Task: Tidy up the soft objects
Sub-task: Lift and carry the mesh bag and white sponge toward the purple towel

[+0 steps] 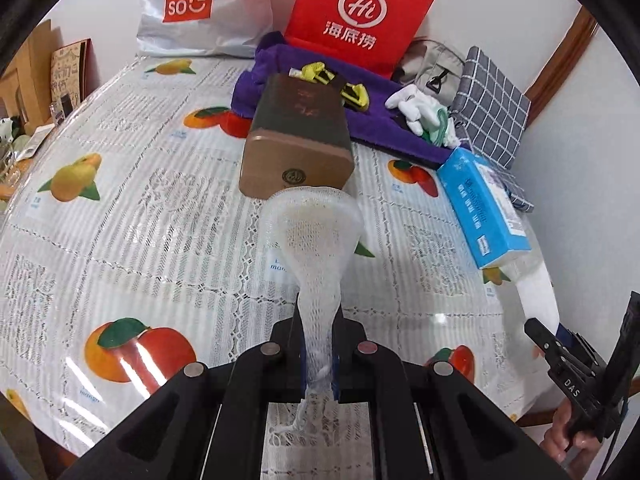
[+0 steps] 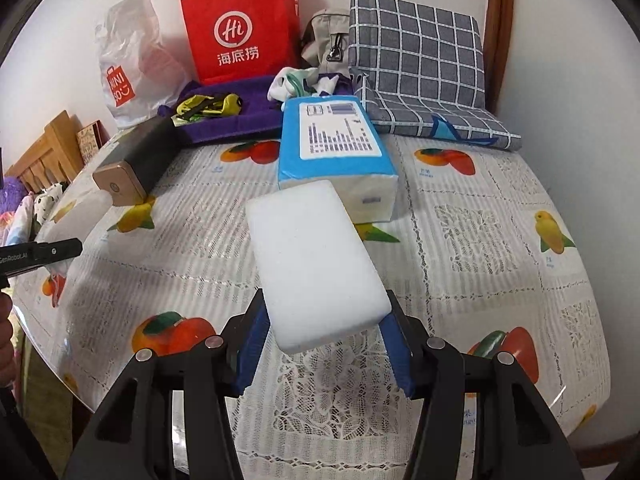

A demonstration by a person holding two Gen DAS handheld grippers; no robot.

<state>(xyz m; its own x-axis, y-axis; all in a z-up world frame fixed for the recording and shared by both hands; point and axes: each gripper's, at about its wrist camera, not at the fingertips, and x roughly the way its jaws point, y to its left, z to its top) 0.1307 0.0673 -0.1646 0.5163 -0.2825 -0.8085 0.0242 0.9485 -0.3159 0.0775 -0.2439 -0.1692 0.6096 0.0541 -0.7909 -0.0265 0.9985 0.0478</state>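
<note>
My left gripper (image 1: 319, 354) is shut on a white foam net sleeve (image 1: 316, 228) that sticks up and forward, its open end near the brown box (image 1: 298, 136). My right gripper (image 2: 326, 322) is shut on a white sponge block (image 2: 316, 264), held above the table just in front of the blue tissue pack (image 2: 334, 140). The right gripper with the sponge (image 1: 538, 300) also shows at the right edge of the left wrist view. A purple towel (image 1: 384, 116), white gloves (image 1: 416, 108) and a grey checked cushion (image 2: 416, 60) lie at the back.
The round table (image 2: 480, 240) has a fruit-print lace cover. A red paper bag (image 1: 360, 12), a white Miniso bag (image 1: 192, 4) and a grey pouch (image 1: 436, 68) stand against the wall. Yellow-black items (image 1: 320, 74) lie on the towel. The tissue pack (image 1: 484, 208) lies at the right.
</note>
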